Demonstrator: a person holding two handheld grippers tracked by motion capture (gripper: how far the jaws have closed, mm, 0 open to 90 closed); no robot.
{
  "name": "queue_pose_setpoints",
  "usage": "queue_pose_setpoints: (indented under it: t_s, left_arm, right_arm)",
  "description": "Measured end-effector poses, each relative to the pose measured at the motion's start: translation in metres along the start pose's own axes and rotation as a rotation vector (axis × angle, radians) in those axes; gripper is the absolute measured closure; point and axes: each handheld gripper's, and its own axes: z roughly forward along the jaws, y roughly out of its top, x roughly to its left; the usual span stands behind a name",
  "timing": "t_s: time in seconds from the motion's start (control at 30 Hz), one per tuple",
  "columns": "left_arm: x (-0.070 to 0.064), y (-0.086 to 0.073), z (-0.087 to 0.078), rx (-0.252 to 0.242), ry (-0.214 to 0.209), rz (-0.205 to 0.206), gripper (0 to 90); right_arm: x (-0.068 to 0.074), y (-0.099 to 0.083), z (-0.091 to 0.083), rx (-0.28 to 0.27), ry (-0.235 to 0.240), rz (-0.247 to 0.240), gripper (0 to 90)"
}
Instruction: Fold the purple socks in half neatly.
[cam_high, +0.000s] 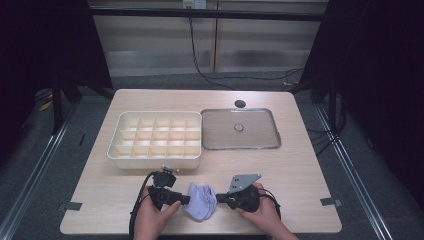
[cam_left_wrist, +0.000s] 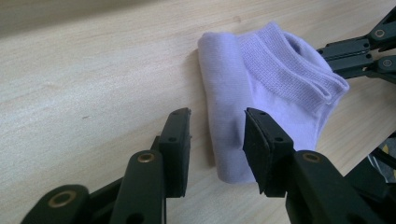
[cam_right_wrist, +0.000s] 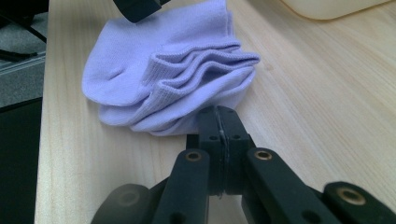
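- High view, bottom centre: two hands come in from the lower edge, each with black tongs. Left gripper (cam_high: 186, 199) points right and right gripper (cam_high: 218, 198) points left, with a lavender sock bundle (cam_high: 201, 201) between their tips on the table (cam_high: 300, 170).
- High view, mid frame: cream divider box (cam_high: 155, 159) sits centre-left, grid of cells. A clear lid (cam_high: 240, 129) with a small knob lies flat just right of it, edges nearly touching. Dark round hole (cam_high: 240, 103) in the tabletop above the lid.
- Left gripper view: own jaws rise from the bottom, parted by a moderate gap, straddling the near rolled end of the sock bundle (cam_left_wrist: 261, 88); nothing clamped, and I can't tell if the pads touch the cloth. Right gripper (cam_left_wrist: 322, 50) shows at the upper right edge, against the ribbed cuff.
- Right gripper view: own jaws at lower centre are pressed together, tips at the lower edge of the sock bundle (cam_right_wrist: 163, 70); whether fabric is pinched there, cannot tell. Box corner (cam_right_wrist: 327, 7) at top right. One jaw of the left gripper shows at top, over the sock.
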Motion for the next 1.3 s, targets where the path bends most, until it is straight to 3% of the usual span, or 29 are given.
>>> queue_pose_setpoints:
  t_s: [1.3]
  left_arm:
    - [0.003,-0.005,0.011,0.021,-0.043,-0.046,64.1]
  right_arm:
    - [0.000,0.000,0.000,0.000,0.001,-0.002,89.5]
